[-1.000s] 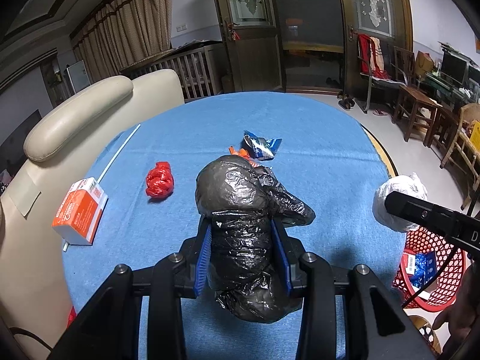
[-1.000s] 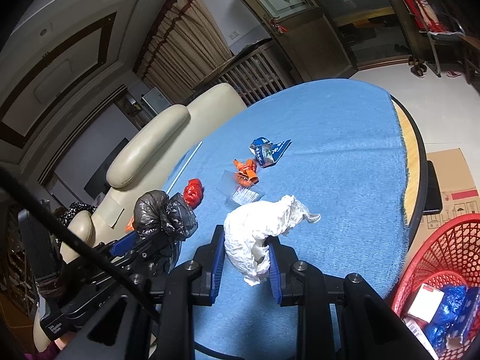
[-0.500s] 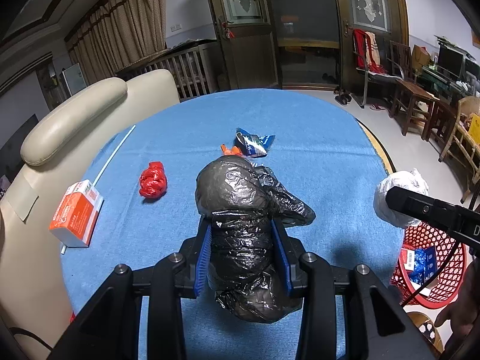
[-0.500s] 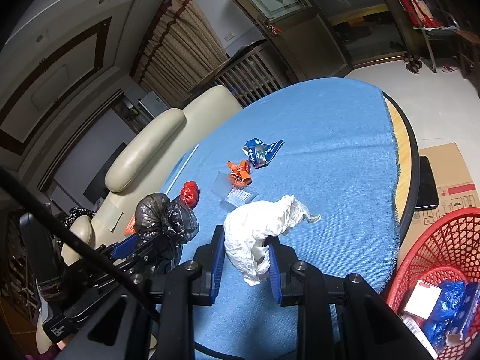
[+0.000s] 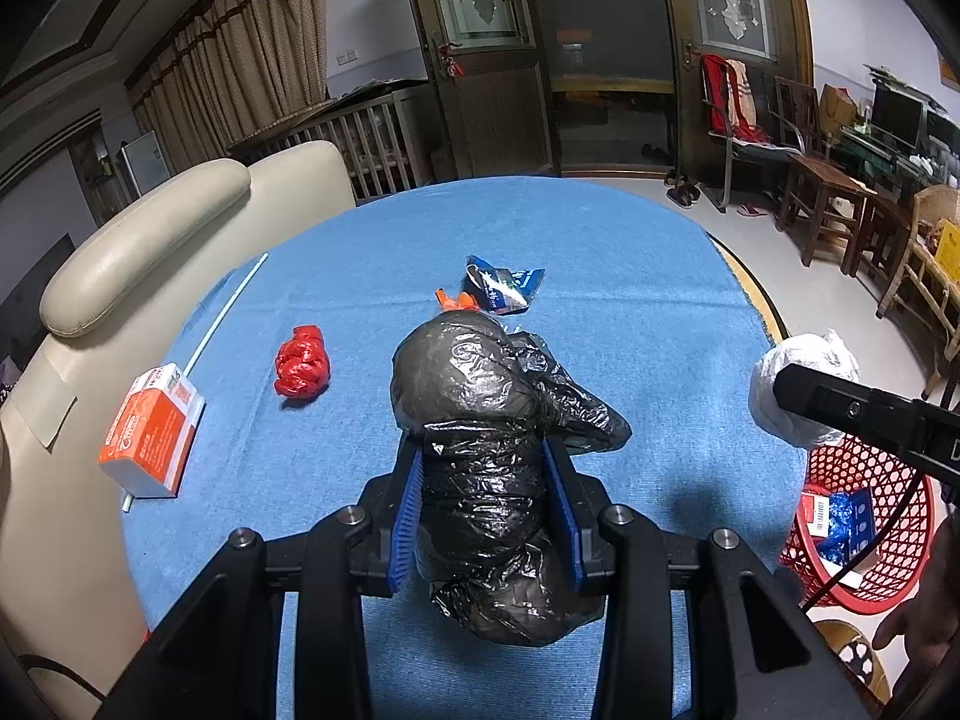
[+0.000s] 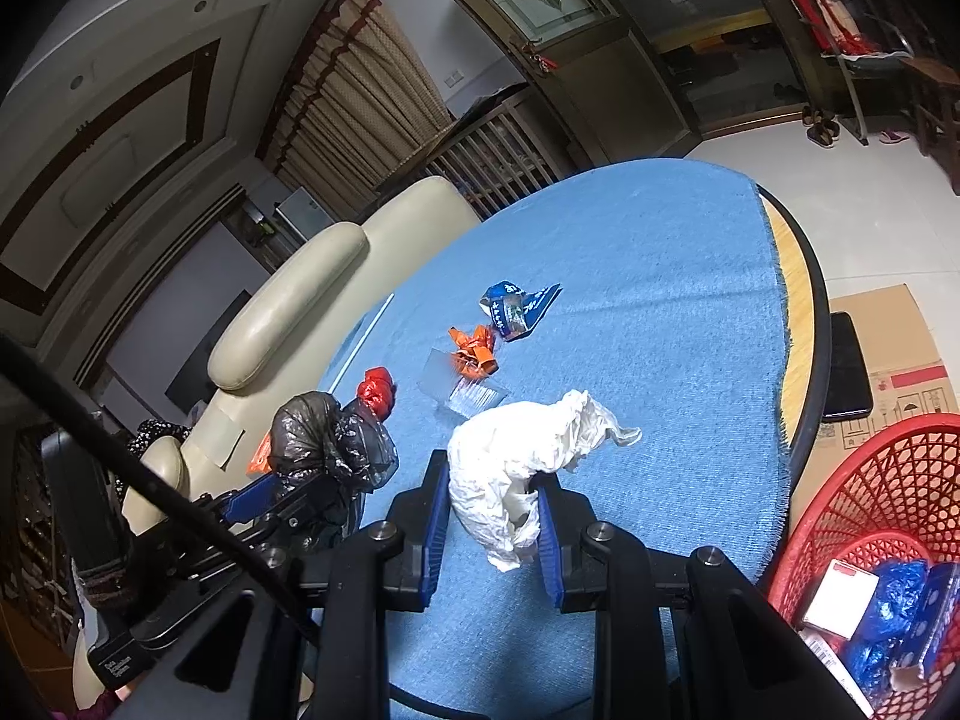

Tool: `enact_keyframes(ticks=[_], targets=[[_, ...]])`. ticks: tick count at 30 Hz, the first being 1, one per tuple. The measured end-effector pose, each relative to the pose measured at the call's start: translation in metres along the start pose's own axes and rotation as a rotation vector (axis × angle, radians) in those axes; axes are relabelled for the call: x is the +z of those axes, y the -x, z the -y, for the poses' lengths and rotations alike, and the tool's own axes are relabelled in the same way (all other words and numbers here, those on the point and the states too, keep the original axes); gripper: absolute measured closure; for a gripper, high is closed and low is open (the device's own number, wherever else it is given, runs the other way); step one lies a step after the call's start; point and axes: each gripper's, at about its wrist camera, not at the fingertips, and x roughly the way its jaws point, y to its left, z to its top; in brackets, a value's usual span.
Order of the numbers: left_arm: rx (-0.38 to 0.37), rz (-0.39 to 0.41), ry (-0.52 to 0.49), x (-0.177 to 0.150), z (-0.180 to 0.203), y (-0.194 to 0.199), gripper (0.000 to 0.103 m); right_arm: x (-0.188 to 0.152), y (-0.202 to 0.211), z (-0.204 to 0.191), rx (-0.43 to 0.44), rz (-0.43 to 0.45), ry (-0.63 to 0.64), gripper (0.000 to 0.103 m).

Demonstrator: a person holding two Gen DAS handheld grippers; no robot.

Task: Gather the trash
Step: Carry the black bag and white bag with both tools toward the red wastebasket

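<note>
While the left tongs point(image 5: 486, 474) pinch a black bag point(image 5: 480, 420) between their blue pads, the right tongs point(image 6: 493, 510) are clamped on a white bag point(image 6: 516, 468), both held above the blue tabletop point(image 5: 630, 312). Ahead of the left tongs, half hidden by the black bag, lie an orange scrap point(image 5: 456, 300) and a blue wrapper point(image 5: 501, 291); ahead and to their left sits a red wad point(image 5: 302, 362), and farther left an orange box point(image 5: 153, 429) with a white straw point(image 5: 225, 315) running past it along the tabletop's edge. From the right tongs the same litter lies ahead, with a clear packet point(image 6: 459, 387) just under the orange scrap. A red basket point(image 6: 870, 546) stands on the floor to the right of the right tongs, below the tabletop's rim, with a white carton and blue wrappers inside. A cream chair point(image 5: 150, 252) stands left of the tabletop.
</note>
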Motion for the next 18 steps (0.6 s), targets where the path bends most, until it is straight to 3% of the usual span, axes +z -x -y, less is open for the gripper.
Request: enact_keyframes(ticks=[18], targets=[[-0.015, 0.002, -0.053, 0.002, 0.01, -0.003, 0.063, -0.001, 0.014, 0.012, -0.009, 0.018, -0.029, 0.075]])
